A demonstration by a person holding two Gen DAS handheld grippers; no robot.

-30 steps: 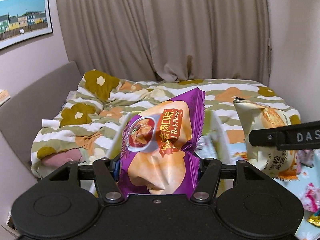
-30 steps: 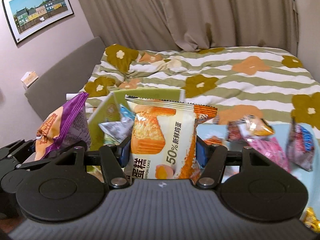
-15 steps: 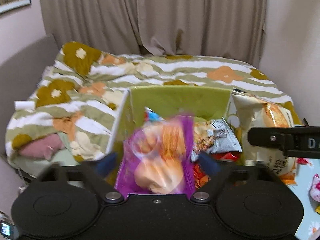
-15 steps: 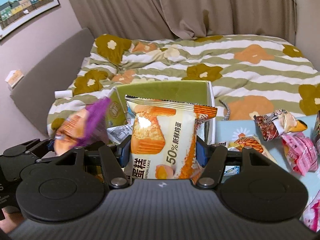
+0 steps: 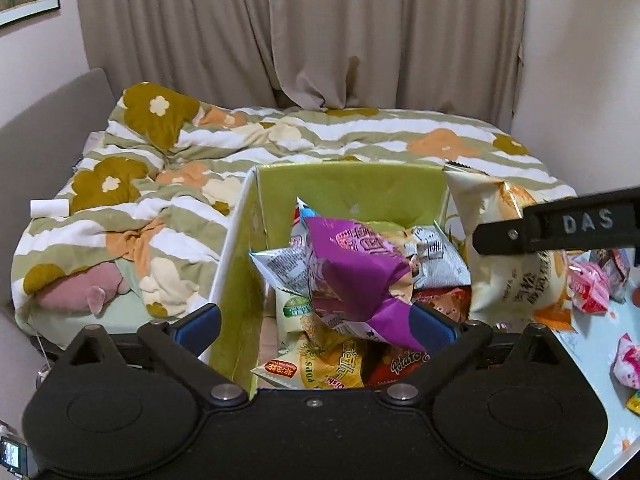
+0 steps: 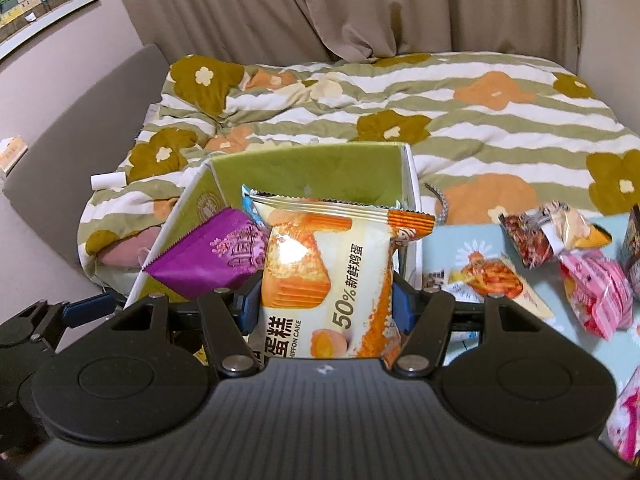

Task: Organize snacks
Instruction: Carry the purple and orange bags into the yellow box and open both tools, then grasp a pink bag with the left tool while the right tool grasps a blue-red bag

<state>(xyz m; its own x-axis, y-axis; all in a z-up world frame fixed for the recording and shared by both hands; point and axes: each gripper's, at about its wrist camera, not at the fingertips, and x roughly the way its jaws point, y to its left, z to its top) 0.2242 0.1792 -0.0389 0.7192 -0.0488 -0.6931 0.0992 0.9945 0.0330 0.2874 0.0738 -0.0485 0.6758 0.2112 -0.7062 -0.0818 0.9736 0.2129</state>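
A purple pork-flavour snack packet (image 5: 352, 276) lies atop other packets inside a green cardboard box (image 5: 352, 188), between the spread-apart fingers of the left hand-held gripper (image 5: 316, 326), its lower corner at the right blue pad. Beside it, the right hand-held gripper (image 6: 320, 306) is clamped on an upright chiffon cake packet (image 6: 324, 280) at the box's near edge. Loose snacks, among them a pink packet (image 6: 596, 296), lie on the light-blue bench (image 6: 460, 240); a flowered duvet (image 6: 480, 120) covers the bed behind.
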